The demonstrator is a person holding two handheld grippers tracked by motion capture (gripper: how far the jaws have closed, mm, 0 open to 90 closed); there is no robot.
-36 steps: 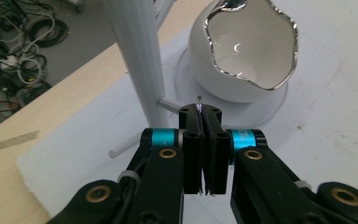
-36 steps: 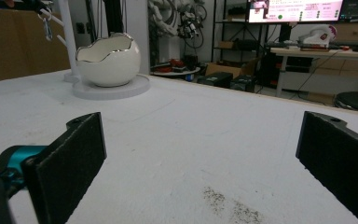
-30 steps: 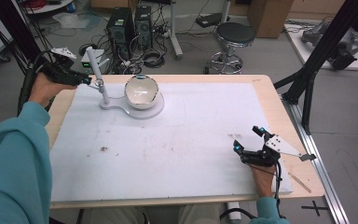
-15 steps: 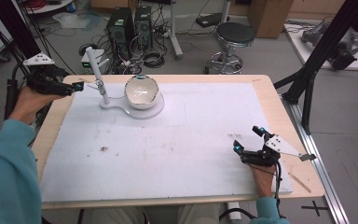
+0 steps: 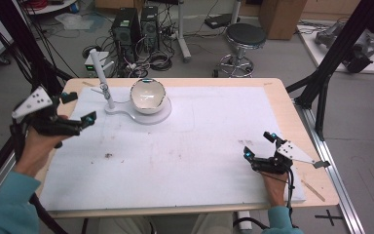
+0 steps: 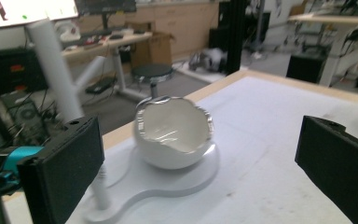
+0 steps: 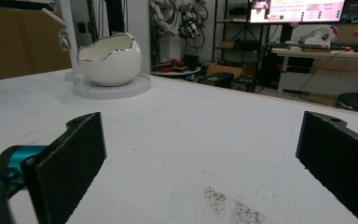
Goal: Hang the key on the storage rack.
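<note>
A white egg-shaped bowl (image 5: 147, 96) with a jagged silver rim sits on a flat white base (image 5: 161, 116) at the table's far left. A white post (image 5: 101, 78) rises from that base beside it. My left gripper (image 5: 80, 107) hovers open and empty over the table's left edge, short of the post. In the left gripper view the bowl (image 6: 175, 133) lies ahead between the wide-apart jaws of my left gripper (image 6: 200, 168). My right gripper (image 5: 258, 145) rests open and empty on the mat near the front right. In the right gripper view the bowl (image 7: 109, 58) stands far off beyond my right gripper (image 7: 200, 163).
A white mat (image 5: 190, 151) covers most of the wooden table. A thin wooden stick (image 5: 314, 191) lies at the front right corner. Black frame legs (image 5: 321, 83) stand to the right, and a stool (image 5: 245, 36) and computer towers (image 5: 126, 29) behind the table.
My left gripper has drawn back from the post toward the person along the table's left edge. The right gripper has not moved.
</note>
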